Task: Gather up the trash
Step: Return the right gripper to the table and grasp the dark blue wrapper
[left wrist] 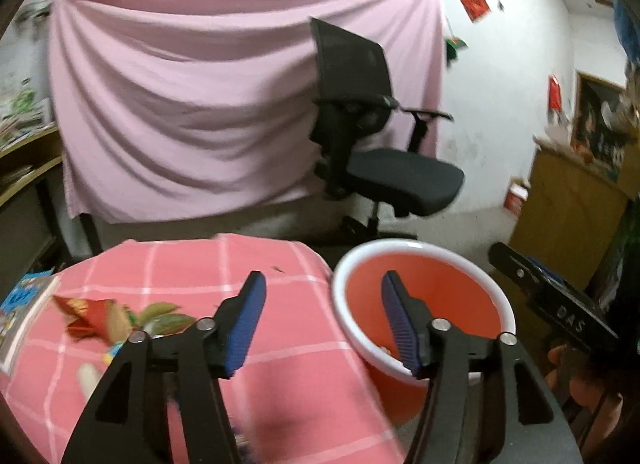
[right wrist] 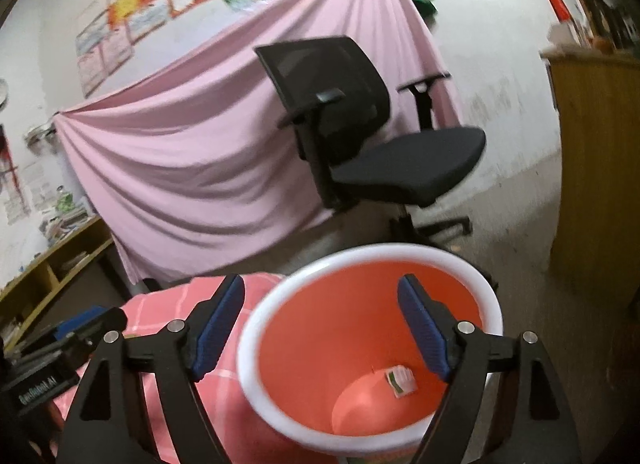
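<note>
Smooth, slightly glossy plastic bin point(right wrist: 372, 328), orange inside with a white rim. Soft checked pink cloth covers the desk point(left wrist: 224, 276). Matt pink draped sheet point(left wrist: 192, 96). Office chair point(right wrist: 400, 160): mesh back, matt black fabric seat. Matt black plastic gripper arms; ribbed blue rubbery pads point(left wrist: 244, 328); shiny metal pins. Wooden cabinet point(right wrist: 596, 168).
</note>
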`<state>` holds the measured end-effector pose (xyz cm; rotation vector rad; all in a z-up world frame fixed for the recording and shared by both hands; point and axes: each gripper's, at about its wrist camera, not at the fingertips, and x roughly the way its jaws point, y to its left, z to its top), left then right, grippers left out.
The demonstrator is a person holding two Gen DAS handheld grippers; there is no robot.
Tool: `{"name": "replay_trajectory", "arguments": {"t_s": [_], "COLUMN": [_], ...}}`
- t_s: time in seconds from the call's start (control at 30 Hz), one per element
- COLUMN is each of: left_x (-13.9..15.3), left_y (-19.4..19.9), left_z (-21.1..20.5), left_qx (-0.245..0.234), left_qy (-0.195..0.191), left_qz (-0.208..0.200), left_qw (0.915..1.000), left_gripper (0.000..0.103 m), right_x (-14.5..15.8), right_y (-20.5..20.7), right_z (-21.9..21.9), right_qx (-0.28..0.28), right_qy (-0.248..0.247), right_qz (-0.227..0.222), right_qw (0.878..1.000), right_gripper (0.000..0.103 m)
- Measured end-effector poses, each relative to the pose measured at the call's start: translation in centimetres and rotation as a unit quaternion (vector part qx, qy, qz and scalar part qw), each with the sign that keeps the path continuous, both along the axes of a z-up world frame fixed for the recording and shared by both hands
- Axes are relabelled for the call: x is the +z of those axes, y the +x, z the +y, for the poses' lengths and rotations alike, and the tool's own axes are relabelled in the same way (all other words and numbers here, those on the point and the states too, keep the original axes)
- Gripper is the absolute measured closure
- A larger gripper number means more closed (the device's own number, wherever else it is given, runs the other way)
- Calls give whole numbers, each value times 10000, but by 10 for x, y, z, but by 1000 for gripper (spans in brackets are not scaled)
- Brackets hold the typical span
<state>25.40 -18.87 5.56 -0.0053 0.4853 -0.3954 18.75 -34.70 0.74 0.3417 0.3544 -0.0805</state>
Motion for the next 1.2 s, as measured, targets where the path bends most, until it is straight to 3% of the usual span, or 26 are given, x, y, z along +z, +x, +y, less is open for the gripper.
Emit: {"name": "replay_trajectory", "arguments": {"t_s": [0.1,0.17,0.23,0.53,0.73,0.87,0.97,1.2], "left_x": [6,10,14,11,-6,-23,-37,-56], "left_y": [-7,-12,-23,-58,-74,-82,-78,-59], "left_z": [26,39,62,149,188,198,203,195], "left_qx": [238,386,673,1574,1940,2023,1991,1802], "left_qy": [-170,-238,-368,-736,-681,-507,-407,29], "left_qz": [-122,-206,-496,-1062,-1151,-1091,-824,-302], "left_qw": [9995,9988,9958,9790,9718,9719,9757,9832], "left_gripper": [43,18,6,2,2,2,2,2], "right_x": [8,14,19,34,38,33,25,7], "right_y": [-3,-7,-10,-19,-24,-19,-13,6], "right_z": [15,25,36,90,123,146,159,174], "right_qx": [64,128,211,830,1149,1329,1450,1779], "right_qy": [-147,-177,-213,-434,-751,-1089,-1335,-1360], "right_qz": [-277,-503,-763,-1529,-1696,-1505,-1273,-570], "right_qw": [9995,9985,9966,9838,9759,9736,9721,9729], "right_gripper": [11,0,0,0,0,0,0,0]}}
